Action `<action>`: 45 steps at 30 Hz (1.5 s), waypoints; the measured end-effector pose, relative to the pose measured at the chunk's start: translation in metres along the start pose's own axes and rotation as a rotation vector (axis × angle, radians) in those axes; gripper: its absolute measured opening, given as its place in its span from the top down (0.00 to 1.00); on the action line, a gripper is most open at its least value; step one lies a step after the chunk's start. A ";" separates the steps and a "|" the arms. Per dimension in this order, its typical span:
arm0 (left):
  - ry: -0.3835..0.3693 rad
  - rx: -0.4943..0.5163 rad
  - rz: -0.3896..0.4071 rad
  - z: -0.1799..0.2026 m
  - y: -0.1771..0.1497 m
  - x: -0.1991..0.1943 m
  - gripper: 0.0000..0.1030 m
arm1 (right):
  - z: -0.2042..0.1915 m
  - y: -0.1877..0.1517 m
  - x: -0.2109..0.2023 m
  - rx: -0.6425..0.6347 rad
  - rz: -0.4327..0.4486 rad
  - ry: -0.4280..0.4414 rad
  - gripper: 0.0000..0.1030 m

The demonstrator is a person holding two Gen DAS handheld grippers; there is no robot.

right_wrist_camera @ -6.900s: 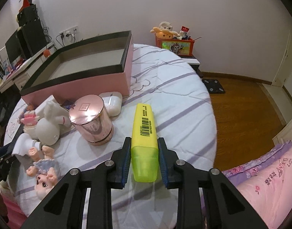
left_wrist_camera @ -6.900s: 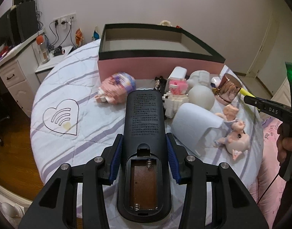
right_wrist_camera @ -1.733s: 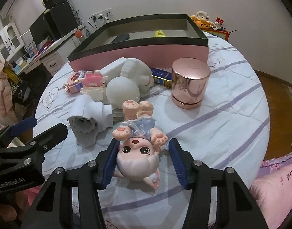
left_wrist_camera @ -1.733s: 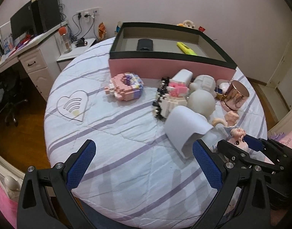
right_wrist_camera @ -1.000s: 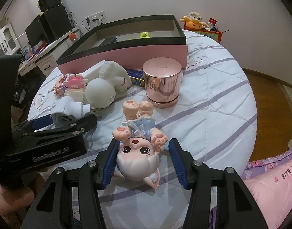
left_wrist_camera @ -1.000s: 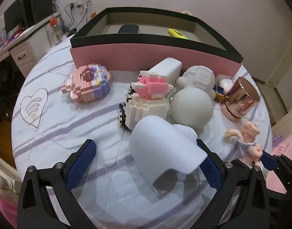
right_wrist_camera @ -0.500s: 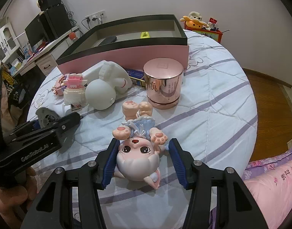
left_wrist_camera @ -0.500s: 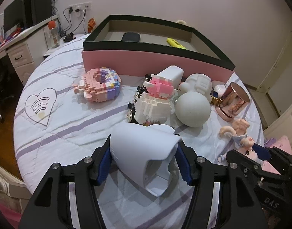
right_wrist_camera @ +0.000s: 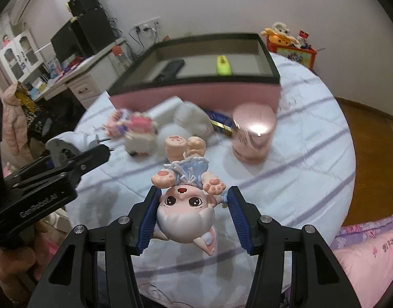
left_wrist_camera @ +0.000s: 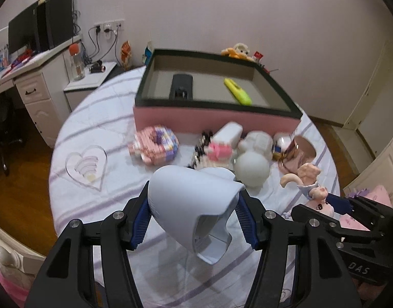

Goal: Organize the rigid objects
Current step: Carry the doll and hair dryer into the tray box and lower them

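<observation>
Blue pads on the left gripper (left_wrist_camera: 194,217) clamp both flanks of a pale white plastic shell (left_wrist_camera: 194,210), its open mouth turned down and toward the camera; it hangs lifted off the bedspread (left_wrist_camera: 99,118). Right gripper (right_wrist_camera: 194,218): blue-padded fingers (right_wrist_camera: 150,218) closed onto the head of a pink doll figure (right_wrist_camera: 186,205), upside down, paws and feet pointing away toward the box. Doll held above the striped cover, clear of it.

Beyond the fingers, a loose cluster on the round bed: pink-and-purple block donut (left_wrist_camera: 155,147) to the left, pink-and-white block figure (left_wrist_camera: 217,154) beside it, white rounded figurine (left_wrist_camera: 251,169) touching that one, rose-gold cylinder (right_wrist_camera: 253,133) further right. A small blue-and-gold item (right_wrist_camera: 219,124) is wedged between figurine and cylinder; too blurred to identify.

Behind the cluster, pink box with a black rim (left_wrist_camera: 212,118), open top. Inside it: black remote (left_wrist_camera: 182,87) to the left, yellow highlighter (left_wrist_camera: 237,93) to the right, well apart from each other.

Clear heart-shaped piece (left_wrist_camera: 87,168) lies alone at the left of the bedspread. White desk (left_wrist_camera: 29,77) with monitor stands off to the left wall.
</observation>
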State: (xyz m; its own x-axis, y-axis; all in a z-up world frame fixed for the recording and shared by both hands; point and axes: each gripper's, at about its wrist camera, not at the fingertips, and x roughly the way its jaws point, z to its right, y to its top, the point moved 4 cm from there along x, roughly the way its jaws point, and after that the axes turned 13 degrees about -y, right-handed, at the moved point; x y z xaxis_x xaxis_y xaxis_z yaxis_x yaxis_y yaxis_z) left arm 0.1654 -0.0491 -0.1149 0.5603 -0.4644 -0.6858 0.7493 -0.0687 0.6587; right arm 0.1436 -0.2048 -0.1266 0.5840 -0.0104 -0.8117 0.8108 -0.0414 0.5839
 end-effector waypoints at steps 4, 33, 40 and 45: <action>0.010 0.017 0.024 -0.004 0.027 -0.002 0.41 | -0.002 0.027 -0.011 -0.013 0.043 0.006 0.47; -0.010 0.030 -0.078 -0.026 0.182 0.155 0.41 | 0.035 0.204 0.115 -0.015 0.000 -0.115 0.47; -0.013 0.026 -0.126 -0.028 0.180 0.176 0.41 | 0.038 0.203 0.135 -0.023 -0.046 -0.118 0.47; 0.001 0.026 -0.157 -0.031 0.178 0.187 0.41 | 0.037 0.201 0.145 -0.029 -0.077 -0.118 0.47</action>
State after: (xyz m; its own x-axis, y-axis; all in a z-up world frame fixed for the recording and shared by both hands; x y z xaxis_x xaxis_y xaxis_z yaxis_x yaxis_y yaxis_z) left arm 0.4149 -0.1206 -0.1355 0.4375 -0.4452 -0.7812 0.8184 -0.1628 0.5511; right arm 0.3895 -0.2518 -0.1280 0.5124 -0.1260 -0.8495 0.8550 -0.0182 0.5184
